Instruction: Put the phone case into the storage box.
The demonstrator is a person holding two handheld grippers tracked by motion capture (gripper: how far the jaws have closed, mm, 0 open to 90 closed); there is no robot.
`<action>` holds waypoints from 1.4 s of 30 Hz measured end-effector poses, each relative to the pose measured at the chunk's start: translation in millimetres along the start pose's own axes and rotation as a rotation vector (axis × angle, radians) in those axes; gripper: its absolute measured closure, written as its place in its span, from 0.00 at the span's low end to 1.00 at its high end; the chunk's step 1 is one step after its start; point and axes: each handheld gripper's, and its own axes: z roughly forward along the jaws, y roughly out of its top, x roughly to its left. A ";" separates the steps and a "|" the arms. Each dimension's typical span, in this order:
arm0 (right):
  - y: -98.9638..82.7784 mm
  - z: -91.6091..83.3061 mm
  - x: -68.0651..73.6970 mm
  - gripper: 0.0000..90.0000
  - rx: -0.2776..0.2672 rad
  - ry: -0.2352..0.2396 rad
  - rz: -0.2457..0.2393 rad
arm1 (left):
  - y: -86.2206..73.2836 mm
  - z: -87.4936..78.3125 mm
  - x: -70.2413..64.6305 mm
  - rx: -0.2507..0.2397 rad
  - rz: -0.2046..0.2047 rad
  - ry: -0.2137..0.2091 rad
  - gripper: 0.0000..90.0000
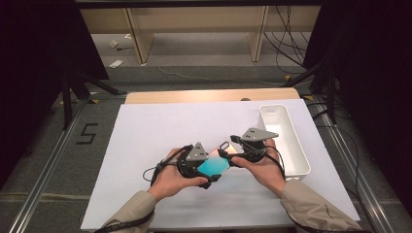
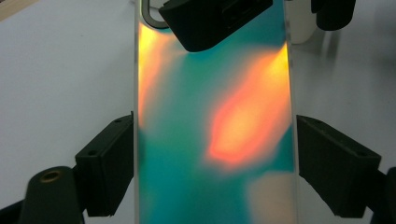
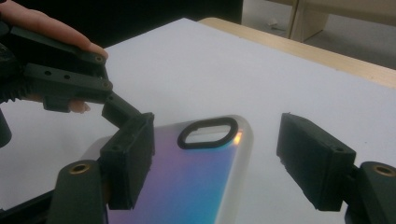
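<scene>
An iridescent phone case (image 1: 214, 166), teal with orange and pink sheen, hangs just above the white board between the two hands. My left gripper (image 1: 208, 171) is shut on it: in the left gripper view its two black jaws press on the long edges of the case (image 2: 215, 130). My right gripper (image 1: 228, 156) stands open at the end with the oval camera hole (image 3: 205, 133). In the right gripper view one of its fingers (image 3: 128, 158) overlaps the case (image 3: 196, 186), and the other finger (image 3: 313, 161) stands apart from the edge. A right-gripper finger (image 2: 215, 23) crosses the top of the left gripper view.
A white board (image 1: 160, 126) covers the wooden table (image 1: 209, 95). A long white bin (image 1: 297, 162) stands at the board's right side, close to the right hand. Past the table are a grey floor with cables and a wooden shelf frame (image 1: 199, 29).
</scene>
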 end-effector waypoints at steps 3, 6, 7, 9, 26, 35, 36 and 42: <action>-0.6 1.2 0.4 0.34 0.001 0.011 0.009 | 0.1 0.4 -0.4 -0.001 0.000 0.000 0.19; -1.0 1.7 0.0 0.36 0.002 0.016 0.015 | 0.5 1.1 -1.3 -0.007 -0.001 -0.009 0.19; -1.1 1.9 -0.2 0.36 0.001 0.020 0.020 | 0.6 1.2 -1.3 -0.007 -0.001 -0.010 0.19; -1.0 2.0 -0.3 0.38 -0.001 0.023 0.027 | 0.7 1.3 -1.3 -0.007 0.001 -0.010 0.19; -1.6 4.1 -2.7 0.55 0.000 0.052 0.087 | -1.2 4.3 -0.9 -0.004 0.008 0.001 0.19; 0.7 0.0 -4.3 0.67 -0.050 0.059 0.134 | -2.0 5.5 -2.0 -0.009 0.049 0.032 0.19; 1.3 -0.7 -4.1 0.67 -0.051 0.060 0.132 | -1.7 5.5 -2.2 -0.011 0.052 0.034 0.19; 4.3 -4.5 -3.5 0.75 -0.083 0.082 0.172 | -1.7 6.8 -3.6 -0.013 0.077 0.050 0.19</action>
